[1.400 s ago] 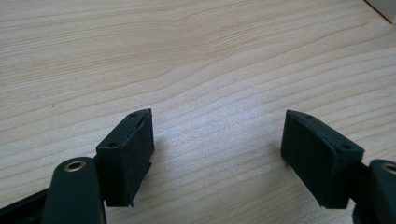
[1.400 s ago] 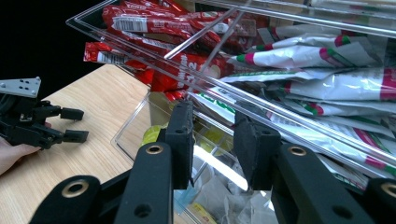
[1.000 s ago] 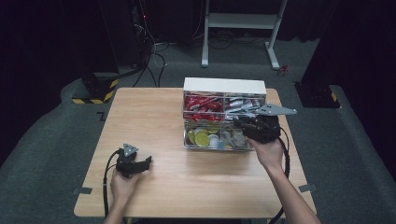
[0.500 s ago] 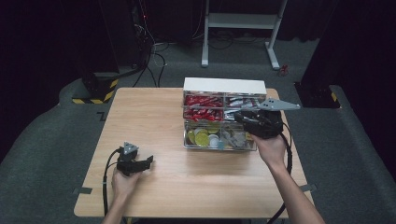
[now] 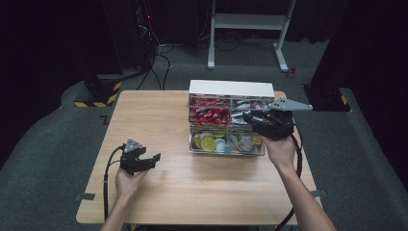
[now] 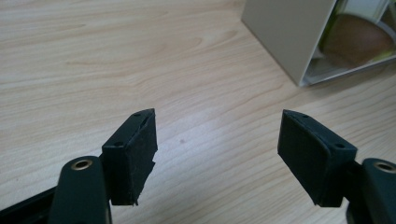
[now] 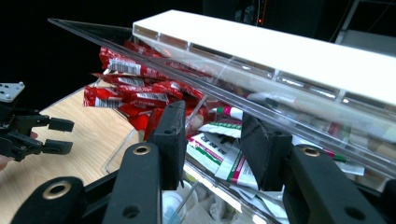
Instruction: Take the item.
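Observation:
A clear compartment box (image 5: 263, 150) stands at the table's back middle with its white lid (image 5: 231, 88) raised. It holds red packets (image 5: 209, 115), white-and-green sachets (image 7: 224, 149) and round yellow-green lids (image 5: 207, 142). My right gripper (image 5: 248, 118) hovers over the box's right side. Its jaws stand apart above the sachets with nothing between them (image 7: 217, 140). My left gripper (image 5: 154, 160) rests low over the bare table at the front left, wide open (image 6: 217, 149) and empty. It also shows far off at the left of the right gripper view (image 7: 58, 135).
The box's near corner (image 6: 285, 32) lies ahead and to the right of the left jaws. The lid's clear panel (image 7: 196, 79) slants just above the right jaws. The wooden table (image 5: 202, 192) has bare room in front of and to the left of the box.
My right gripper has drifted slightly back and to the right over the box. The left gripper has stayed put.

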`<act>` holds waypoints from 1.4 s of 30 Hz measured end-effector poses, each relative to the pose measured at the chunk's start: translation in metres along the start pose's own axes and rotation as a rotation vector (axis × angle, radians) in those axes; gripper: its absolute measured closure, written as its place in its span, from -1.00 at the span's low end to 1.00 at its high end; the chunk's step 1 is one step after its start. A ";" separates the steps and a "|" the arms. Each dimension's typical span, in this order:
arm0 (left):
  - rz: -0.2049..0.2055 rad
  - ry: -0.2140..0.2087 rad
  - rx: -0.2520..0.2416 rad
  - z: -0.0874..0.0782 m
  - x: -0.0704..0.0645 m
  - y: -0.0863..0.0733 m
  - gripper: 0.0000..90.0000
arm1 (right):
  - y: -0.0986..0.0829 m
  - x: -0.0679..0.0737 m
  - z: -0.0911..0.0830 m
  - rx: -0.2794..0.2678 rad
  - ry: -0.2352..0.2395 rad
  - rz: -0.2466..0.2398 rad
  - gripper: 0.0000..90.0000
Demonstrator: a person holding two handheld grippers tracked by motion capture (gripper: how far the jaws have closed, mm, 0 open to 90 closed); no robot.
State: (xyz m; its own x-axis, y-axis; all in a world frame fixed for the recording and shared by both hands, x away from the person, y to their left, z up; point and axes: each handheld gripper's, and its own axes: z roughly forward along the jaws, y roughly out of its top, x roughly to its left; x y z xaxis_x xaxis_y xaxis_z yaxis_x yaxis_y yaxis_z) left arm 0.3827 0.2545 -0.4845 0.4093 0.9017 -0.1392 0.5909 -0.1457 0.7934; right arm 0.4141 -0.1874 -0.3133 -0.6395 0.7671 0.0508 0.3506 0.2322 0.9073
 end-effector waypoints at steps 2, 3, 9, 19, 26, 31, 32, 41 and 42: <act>-0.042 -0.047 -0.003 -0.001 0.003 0.003 -0.33 | 0.002 0.000 0.000 -0.001 0.000 -0.003 0.34; -0.045 -0.054 0.002 -0.001 0.003 0.005 -0.34 | 0.002 0.000 0.000 -0.002 0.000 -0.004 0.34; -0.029 -0.082 -0.023 -0.005 -0.002 0.019 -0.32 | 0.006 -0.001 0.000 -0.003 -0.009 -0.004 0.34; 0.026 -0.122 -0.061 -0.011 -0.016 0.043 -0.34 | 0.007 -0.002 0.001 -0.008 -0.016 -0.016 0.34; 0.078 -0.145 -0.065 -0.012 -0.030 0.062 -0.33 | 0.009 -0.003 0.000 -0.014 -0.009 -0.005 0.33; 0.105 -0.170 -0.084 -0.017 -0.040 0.076 -0.30 | 0.011 -0.003 0.000 -0.014 -0.012 -0.003 0.30; 0.117 -0.169 -0.086 -0.018 -0.042 0.080 -0.29 | 0.011 -0.003 0.000 -0.013 -0.013 -0.001 0.29; 0.149 -0.204 -0.115 -0.022 -0.057 0.104 -0.20 | 0.013 -0.007 -0.001 -0.005 -0.015 0.009 0.27; 0.156 -0.214 -0.117 -0.023 -0.058 0.108 -0.19 | 0.014 -0.008 -0.001 -0.002 -0.016 0.011 0.27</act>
State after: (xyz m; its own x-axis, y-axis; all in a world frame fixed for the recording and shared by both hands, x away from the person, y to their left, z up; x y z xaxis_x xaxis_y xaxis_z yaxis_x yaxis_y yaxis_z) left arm 0.4070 0.1953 -0.3773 0.6338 0.7638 -0.1220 0.4299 -0.2167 0.8765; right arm 0.4230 -0.1909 -0.3009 -0.6246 0.7790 0.0541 0.3560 0.2224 0.9076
